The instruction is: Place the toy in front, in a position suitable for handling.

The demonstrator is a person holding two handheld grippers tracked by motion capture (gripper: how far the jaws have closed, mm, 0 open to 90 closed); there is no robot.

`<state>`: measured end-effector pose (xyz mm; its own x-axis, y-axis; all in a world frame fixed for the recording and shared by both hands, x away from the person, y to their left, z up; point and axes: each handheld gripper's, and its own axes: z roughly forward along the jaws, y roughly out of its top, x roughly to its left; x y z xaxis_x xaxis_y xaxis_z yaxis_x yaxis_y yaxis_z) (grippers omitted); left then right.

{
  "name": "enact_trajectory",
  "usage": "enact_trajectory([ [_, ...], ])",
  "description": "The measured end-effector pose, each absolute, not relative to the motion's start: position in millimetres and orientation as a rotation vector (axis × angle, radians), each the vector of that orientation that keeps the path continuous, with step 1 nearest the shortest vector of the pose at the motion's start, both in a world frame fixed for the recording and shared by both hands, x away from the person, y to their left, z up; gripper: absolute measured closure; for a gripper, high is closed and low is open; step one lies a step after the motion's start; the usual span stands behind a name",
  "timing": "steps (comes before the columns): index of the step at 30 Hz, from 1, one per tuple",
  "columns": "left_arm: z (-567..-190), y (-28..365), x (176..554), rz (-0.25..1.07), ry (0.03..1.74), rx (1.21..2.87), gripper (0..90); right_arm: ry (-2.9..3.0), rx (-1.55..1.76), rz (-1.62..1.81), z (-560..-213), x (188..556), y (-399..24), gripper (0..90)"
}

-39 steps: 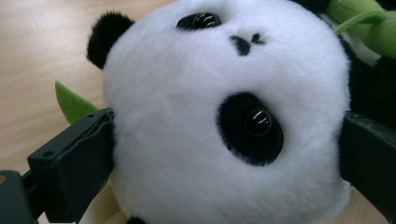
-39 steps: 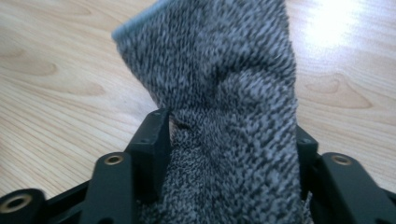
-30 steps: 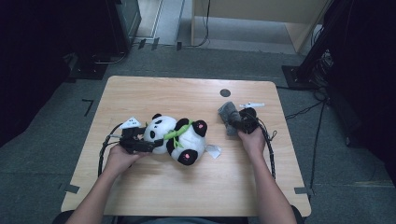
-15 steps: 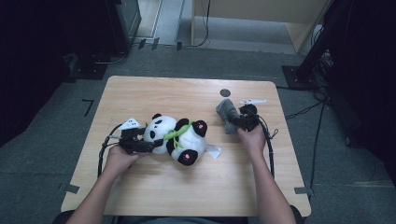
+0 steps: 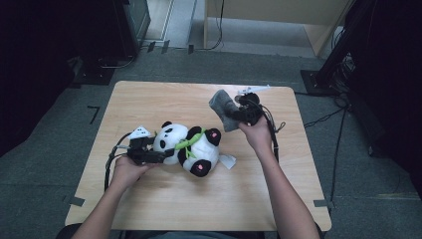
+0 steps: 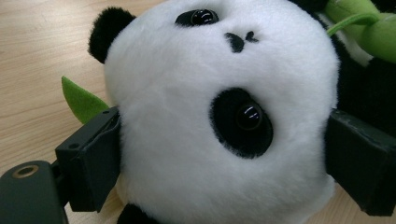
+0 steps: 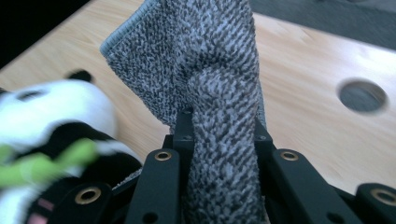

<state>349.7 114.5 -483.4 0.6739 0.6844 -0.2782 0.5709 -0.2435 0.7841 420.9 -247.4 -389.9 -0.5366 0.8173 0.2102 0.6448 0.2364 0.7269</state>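
Meanwhile, the left gripper (image 5: 158, 156) clamped the panda plush (image 6: 219, 116) by its head, one jaw on each side, on the table (image 5: 164, 199). Beyond the plush, the right gripper (image 5: 234, 115) pinched a grey cloth (image 7: 205, 74), lifted above the tabletop.
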Motion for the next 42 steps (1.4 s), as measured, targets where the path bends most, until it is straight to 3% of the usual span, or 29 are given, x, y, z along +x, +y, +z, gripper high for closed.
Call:
enact_trajectory([
  [15, -483.8, 115.3, 349.7, 0.151, 0.981, 1.922, 7.9, 2.475, 1.227, 1.218, -366.7, 426.1, -155.0, 73.4],
  [28, -483.7, 114.6, 349.9, 0.154, 0.988, 1.916, 7.6, 2.626, 1.158, 1.282, -379.2, 421.3, -83.6, 72.7],
  [33, -483.9, 114.8, 349.9, 0.154, 0.991, 1.922, 7.3, 2.705, 1.163, 1.152, -402.5, 423.6, -68.9, 70.3],
  [42, -483.0, 111.7, 350.8, 0.166, 1.009, 1.919, 7.8, 2.655, 1.238, 1.119, -411.1, 435.2, -87.3, 70.1],
])
